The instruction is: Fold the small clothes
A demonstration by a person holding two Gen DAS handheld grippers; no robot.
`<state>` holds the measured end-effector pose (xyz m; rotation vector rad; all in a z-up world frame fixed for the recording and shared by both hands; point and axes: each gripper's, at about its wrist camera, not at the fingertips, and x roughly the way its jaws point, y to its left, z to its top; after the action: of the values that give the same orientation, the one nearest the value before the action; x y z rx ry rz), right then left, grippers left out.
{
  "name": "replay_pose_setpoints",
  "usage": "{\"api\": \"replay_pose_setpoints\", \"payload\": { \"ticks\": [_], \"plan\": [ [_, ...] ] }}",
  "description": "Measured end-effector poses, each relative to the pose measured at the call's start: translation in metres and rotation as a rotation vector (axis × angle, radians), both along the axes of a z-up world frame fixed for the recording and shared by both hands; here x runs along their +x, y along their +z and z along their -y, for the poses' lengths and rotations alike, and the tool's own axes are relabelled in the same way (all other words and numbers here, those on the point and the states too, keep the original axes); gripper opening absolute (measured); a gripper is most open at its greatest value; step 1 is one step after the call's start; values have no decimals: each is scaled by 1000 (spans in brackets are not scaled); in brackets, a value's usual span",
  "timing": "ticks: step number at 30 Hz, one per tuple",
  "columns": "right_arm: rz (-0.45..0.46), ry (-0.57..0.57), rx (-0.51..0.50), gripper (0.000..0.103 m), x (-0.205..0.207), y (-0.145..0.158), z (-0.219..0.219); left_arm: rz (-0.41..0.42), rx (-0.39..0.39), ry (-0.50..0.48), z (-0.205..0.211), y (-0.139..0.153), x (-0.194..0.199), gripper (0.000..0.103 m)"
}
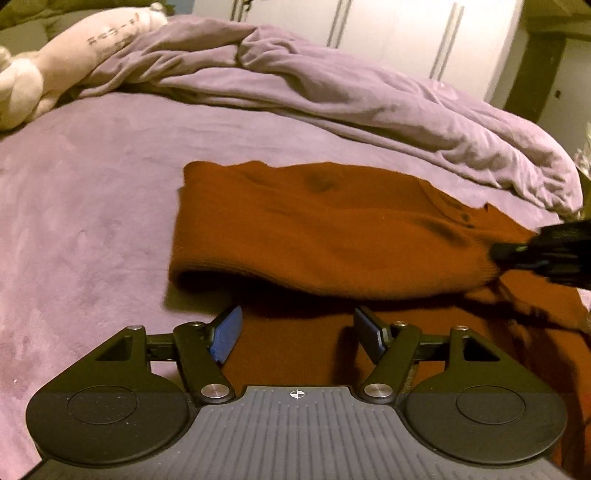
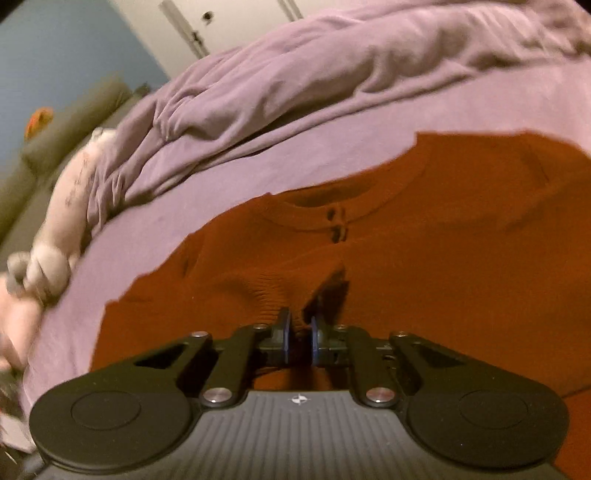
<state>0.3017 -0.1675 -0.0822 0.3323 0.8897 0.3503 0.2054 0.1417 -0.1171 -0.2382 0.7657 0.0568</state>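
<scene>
Left wrist view shows the rust-orange knitted sweater (image 1: 314,229) lying on the bed's purple fleece sheet (image 1: 81,206), one part folded over so that a ribbed hem runs across just ahead of the left hand-held gripper (image 1: 297,332). Bare sheet stretches away to the left of the sweater, while along the far side a crumpled lilac duvet (image 1: 351,99) is heaped, with a cream plush toy (image 1: 55,59) at the far left corner. White wardrobe doors (image 1: 388,33) stand beyond the bed. The left hand-held gripper hangs low over the near part of the sweater, its blue pads spread wide with nothing between them. At the right edge of this view the right hand-held gripper (image 1: 498,253) meets the hem's end. Right wrist view looks along the right hand-held gripper (image 2: 299,325), tilted down toward the buttoned neckline, its pads drawn close together and pinching a bunched fold of the sweater's ribbed knit.
</scene>
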Motion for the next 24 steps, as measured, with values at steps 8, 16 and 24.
{"api": "replay_pose_setpoints", "payload": {
  "ticks": [8,16,24],
  "plan": [
    [249,-151,-342,9,-37,40,60,-47,4,96,-6,2,18,73],
    [32,-235,-118,31,-31,-8,123,-50,117,32,22,3,27,73],
    [85,-176,-166,9,-21,-7,107,-68,101,42,24,5,29,75]
  ]
}}
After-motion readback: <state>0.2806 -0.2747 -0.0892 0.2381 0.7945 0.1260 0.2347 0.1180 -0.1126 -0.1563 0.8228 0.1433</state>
